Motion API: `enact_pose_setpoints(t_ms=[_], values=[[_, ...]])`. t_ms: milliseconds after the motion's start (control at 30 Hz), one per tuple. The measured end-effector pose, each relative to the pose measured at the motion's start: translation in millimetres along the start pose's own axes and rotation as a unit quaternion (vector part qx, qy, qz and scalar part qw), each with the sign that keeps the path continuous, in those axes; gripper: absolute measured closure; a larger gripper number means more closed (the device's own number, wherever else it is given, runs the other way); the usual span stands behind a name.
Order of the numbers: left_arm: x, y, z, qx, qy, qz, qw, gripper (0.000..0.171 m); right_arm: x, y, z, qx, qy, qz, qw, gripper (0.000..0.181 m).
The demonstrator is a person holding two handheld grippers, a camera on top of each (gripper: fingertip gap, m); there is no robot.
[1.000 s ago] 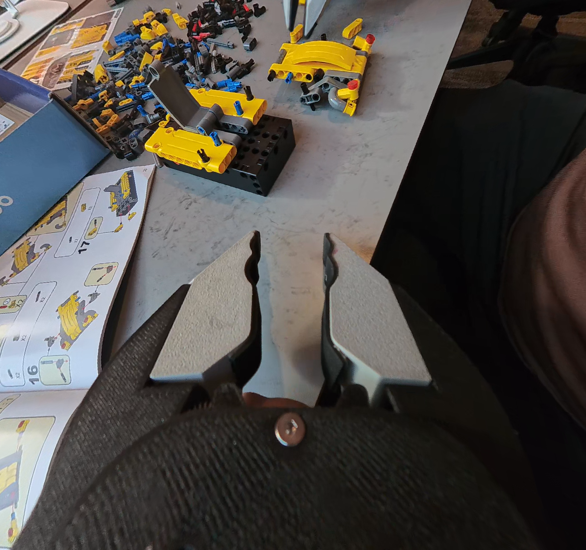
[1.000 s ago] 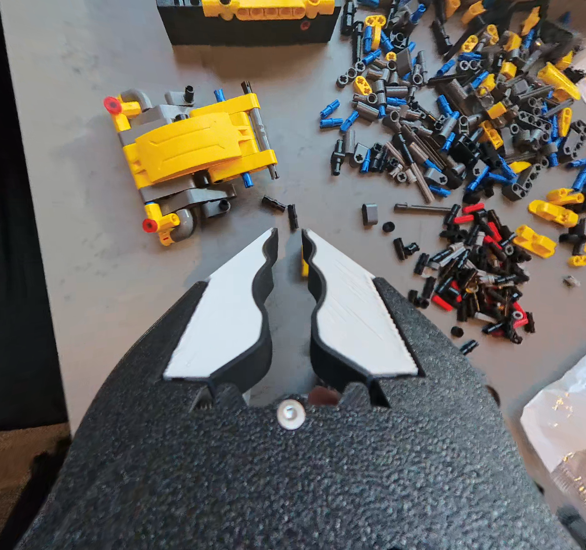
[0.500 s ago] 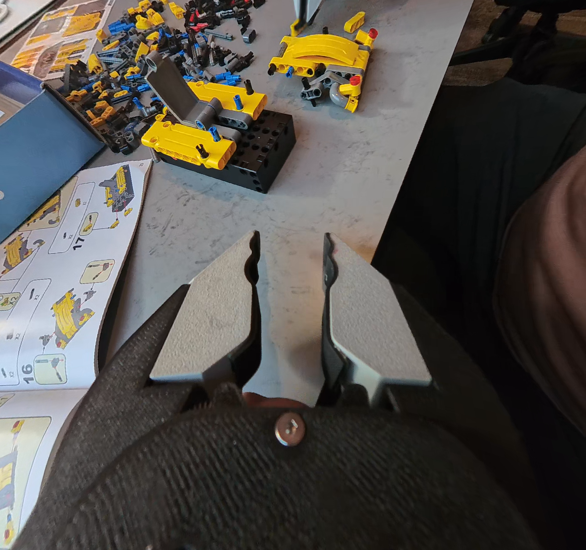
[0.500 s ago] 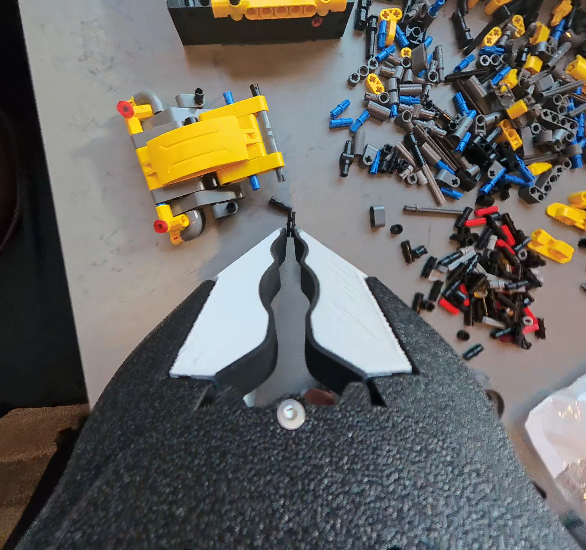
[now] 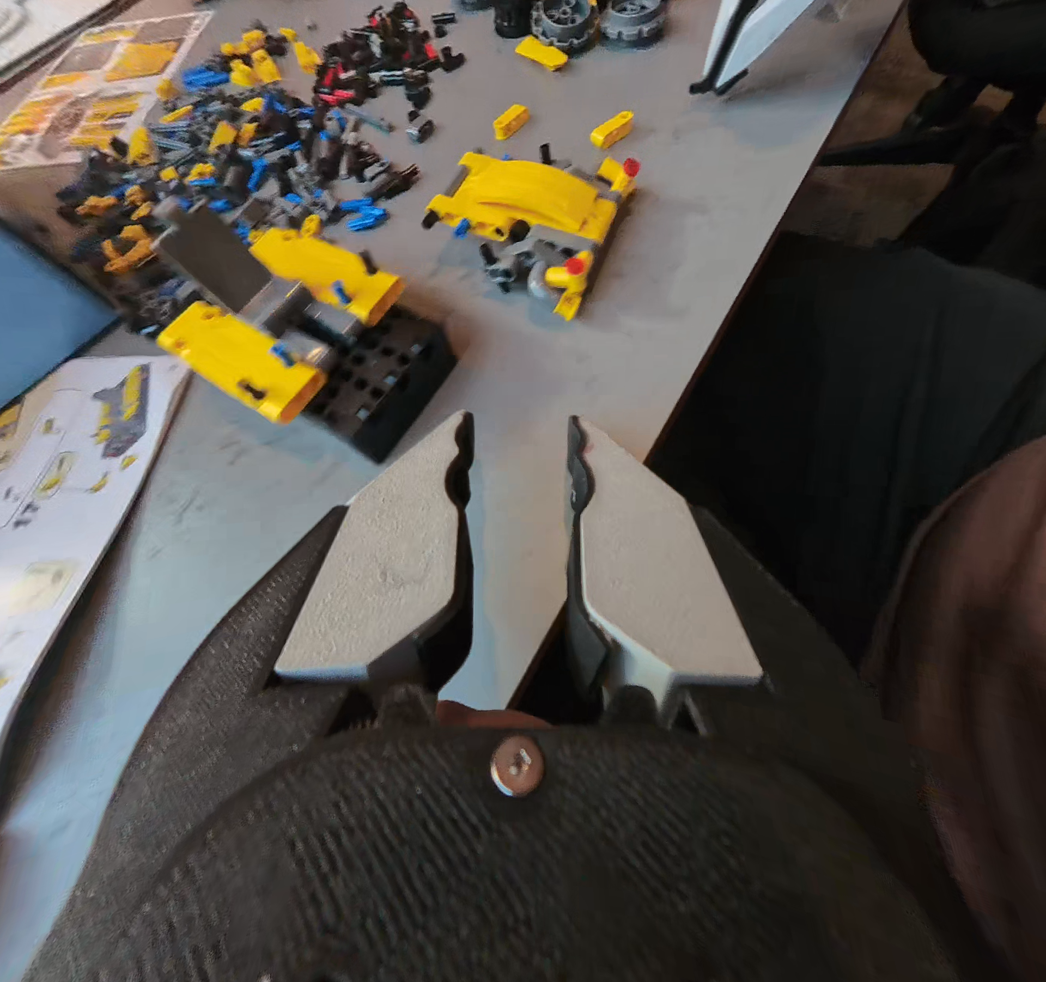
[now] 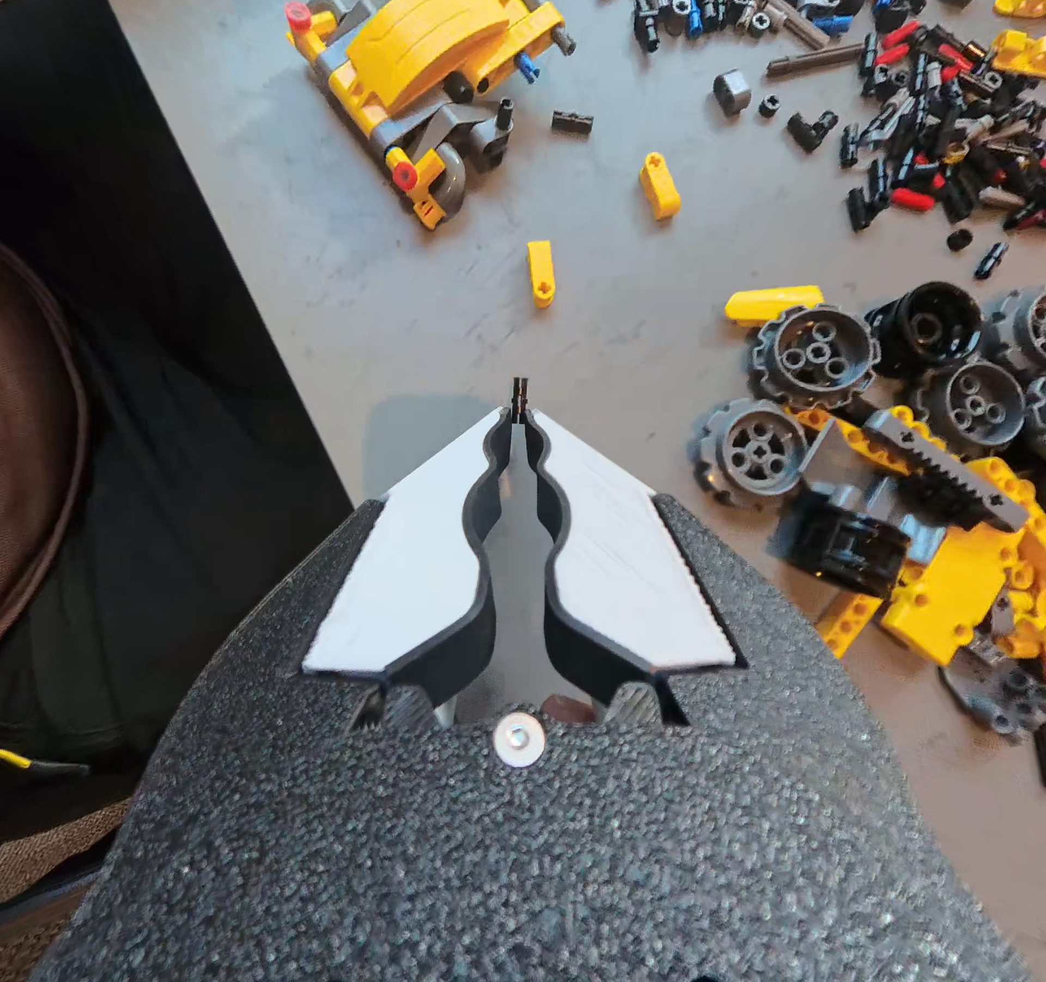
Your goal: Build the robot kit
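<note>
The right gripper (image 6: 519, 417) pinched a small black pin (image 6: 519, 393) at its very tips, above bare table (image 6: 339, 287) short of the yellow assembly (image 6: 430, 38). The left gripper (image 5: 518, 428) hung empty, jaws apart (near the black block (image 5: 390, 372)). So shallow a grip could let the pin twist free.

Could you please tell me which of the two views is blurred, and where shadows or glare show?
Left wrist view: motion blur smears the loose parts and booklet, while the left gripper stays sharp. Right wrist view: mostly crisp, slight softness at the right edge; the right gripper, shut on a black pin, casts a soft shadow on the table; no strong glare.
</note>
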State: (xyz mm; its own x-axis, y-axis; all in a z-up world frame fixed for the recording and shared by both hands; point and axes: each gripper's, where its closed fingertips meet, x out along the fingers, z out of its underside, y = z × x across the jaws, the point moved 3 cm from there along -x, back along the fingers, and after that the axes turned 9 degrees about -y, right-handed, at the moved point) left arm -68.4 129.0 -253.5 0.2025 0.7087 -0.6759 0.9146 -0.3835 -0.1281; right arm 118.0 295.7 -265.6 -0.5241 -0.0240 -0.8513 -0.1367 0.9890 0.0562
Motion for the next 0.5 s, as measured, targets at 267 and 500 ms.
enact_pose_setpoints(t_ms=[267,500], values=[[43.1,41.6,-95.5,0.138,0.013,-0.003,0.99,0.141,-3.2,-2.4,-1.4,0.046,0.035,-0.013,0.998,0.18],[91.4,40.0,-124.0,0.262,-0.109,0.072,0.956,0.151,-12.8,-1.5,3.6,0.078,0.048,-0.021,0.996,0.18]])
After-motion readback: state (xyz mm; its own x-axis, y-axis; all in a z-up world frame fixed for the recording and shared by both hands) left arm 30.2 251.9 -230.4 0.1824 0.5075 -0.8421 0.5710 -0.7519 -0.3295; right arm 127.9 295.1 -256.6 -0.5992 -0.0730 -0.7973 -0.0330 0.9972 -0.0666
